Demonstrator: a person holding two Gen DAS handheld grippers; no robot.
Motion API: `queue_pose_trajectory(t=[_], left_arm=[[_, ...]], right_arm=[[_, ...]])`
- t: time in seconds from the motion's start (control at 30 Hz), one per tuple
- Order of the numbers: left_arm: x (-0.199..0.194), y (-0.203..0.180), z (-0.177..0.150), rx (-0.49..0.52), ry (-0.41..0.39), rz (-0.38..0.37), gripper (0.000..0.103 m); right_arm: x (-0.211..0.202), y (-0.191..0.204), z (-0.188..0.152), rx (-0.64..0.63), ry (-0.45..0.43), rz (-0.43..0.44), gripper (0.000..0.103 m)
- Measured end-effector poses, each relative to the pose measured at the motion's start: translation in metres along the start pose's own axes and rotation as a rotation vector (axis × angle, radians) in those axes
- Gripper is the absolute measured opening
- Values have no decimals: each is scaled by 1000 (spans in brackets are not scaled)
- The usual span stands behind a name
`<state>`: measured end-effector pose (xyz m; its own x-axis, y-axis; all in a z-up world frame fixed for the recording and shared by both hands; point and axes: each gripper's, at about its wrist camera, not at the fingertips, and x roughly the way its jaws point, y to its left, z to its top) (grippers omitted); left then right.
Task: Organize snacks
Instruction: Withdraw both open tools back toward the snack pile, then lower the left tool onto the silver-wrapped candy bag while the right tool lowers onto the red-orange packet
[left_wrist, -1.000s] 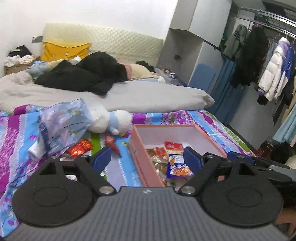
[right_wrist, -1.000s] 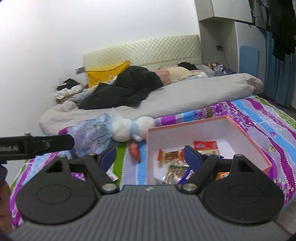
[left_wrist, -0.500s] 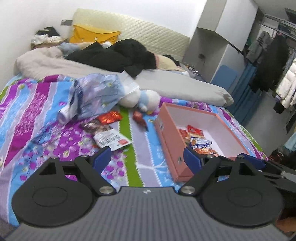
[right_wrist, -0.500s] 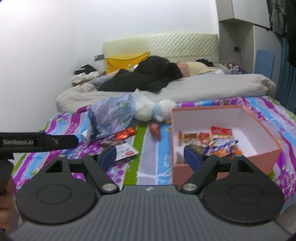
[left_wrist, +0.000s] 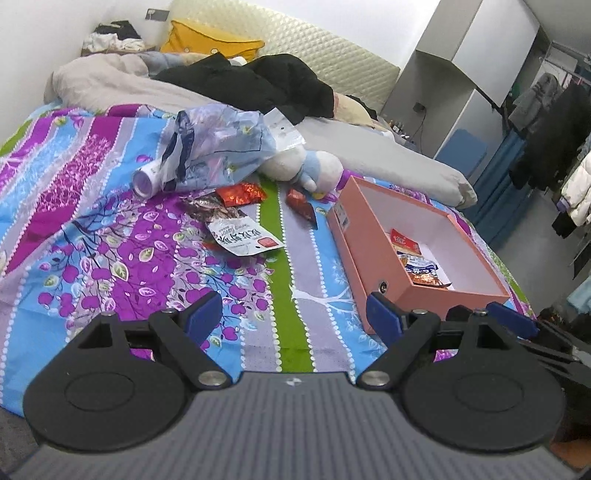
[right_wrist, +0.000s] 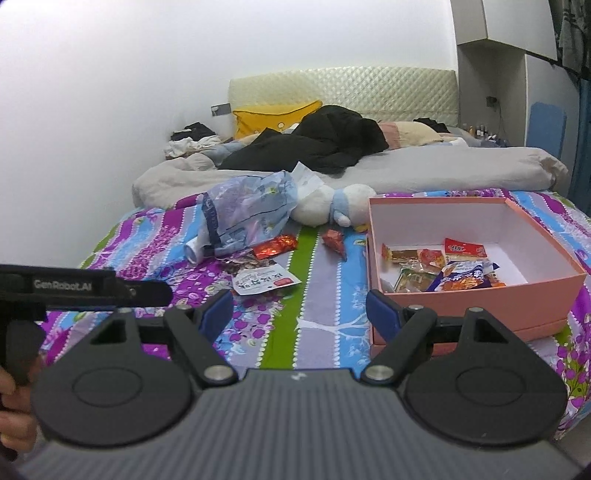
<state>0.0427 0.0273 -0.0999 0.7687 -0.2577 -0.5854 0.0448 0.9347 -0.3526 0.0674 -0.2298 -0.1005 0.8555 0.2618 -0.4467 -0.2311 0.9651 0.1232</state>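
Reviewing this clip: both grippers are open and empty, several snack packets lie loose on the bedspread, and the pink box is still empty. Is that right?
Not quite. The pink box already holds several snack packets, as the right wrist view shows. The rest stands: the left gripper and right gripper are open and empty, and packets such as the white pouch lie loose on the bedspread.

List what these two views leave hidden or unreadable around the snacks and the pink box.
- Box contents, left wrist view: its near wall hides most packets.
- Bag contents, both views: crumpled plastic hides them, apart from a tube sticking out.
- White pouch lettering: too small to read.
- Dark packet, left wrist view: partly under the pouch.
- Box's near right corner, left wrist view: behind the right gripper.
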Motion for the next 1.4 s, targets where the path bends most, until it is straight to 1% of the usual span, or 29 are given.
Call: queue_pose_trajectory(t=[0.07,0.27,0.3,0.33,0.4,0.47,0.8,0.83,0.87,0.9,1.03,1.17,1.23,1.3,1.4], left_arm=[[6,6,-1,-9,5,-1,88],[41,29,-4,-59,47,11,88],[49,34,-3,-67,54,15,88],[57,38,-2,-74,59,20,88],[74,47,2,-87,70,28,88],[89,56,8,-98,70,25,88],[183,96,42,-131,64,24,88],[193,100,45,-137,64,21,88],[202,104,47,-142,63,17,88],[210,107,49,-146,62,15,87],[239,120,52,-159,52,16,87],[266,132,55,-185,59,4,87],[279,135,56,-174,55,-4,86],[288,135,59,-147,42,-7,86],[299,137,66,-135,32,-12,84]], right_arm=[[5,-1,-4,-3,2,-7,78],[33,-3,-14,-26,43,-23,77],[39,-2,-15,-39,49,-31,77],[46,1,-17,-73,52,-46,74],[58,10,-19,-150,45,-61,73],[70,13,-18,-181,37,-60,73],[160,22,-11,-259,30,-25,70],[171,23,-11,-265,29,-24,69],[178,23,-12,-268,29,-26,65],[187,23,-12,-272,28,-26,65],[224,19,-12,-270,26,-46,64],[260,15,-14,-276,9,-99,64],[281,12,-15,-262,32,-131,64],[298,9,-13,-235,37,-147,64],[320,10,-12,-250,30,-174,64]])
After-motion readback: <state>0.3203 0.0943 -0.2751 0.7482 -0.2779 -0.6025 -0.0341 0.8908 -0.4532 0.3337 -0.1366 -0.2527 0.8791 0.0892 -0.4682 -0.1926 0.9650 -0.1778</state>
